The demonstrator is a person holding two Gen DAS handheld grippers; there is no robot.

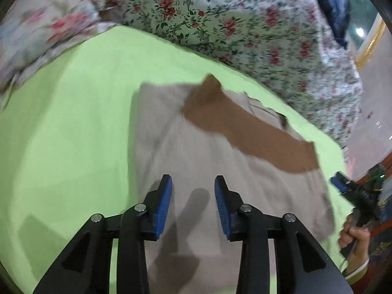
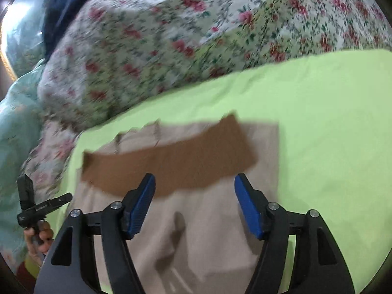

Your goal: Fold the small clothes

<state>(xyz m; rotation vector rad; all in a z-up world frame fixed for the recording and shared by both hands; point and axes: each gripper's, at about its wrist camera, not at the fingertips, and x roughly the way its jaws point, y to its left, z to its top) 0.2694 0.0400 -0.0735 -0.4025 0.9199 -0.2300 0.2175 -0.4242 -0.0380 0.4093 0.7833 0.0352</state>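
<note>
Beige garment point(image 1: 196, 152) (brown band point(image 1: 247, 132)), smooth green sheet point(image 1: 73, 122), both grippers parted

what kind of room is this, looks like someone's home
Most likely a bedroom: the beige garment lies on a green sheet, beside a floral quilt and a floral pillow.

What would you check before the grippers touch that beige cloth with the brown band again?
1. Left gripper open, nothing held: ok.
2. Right gripper open, nothing held: ok.
3. Beige garment lies on the green sheet: ok.
4. Brown band lies flat across the garment: not ok, one corner sticks up.
5. Garment edges sharp enough to aim at: cannot tell, both views are blurred.
6. Flowered bedding clear of the garment: ok.
</note>
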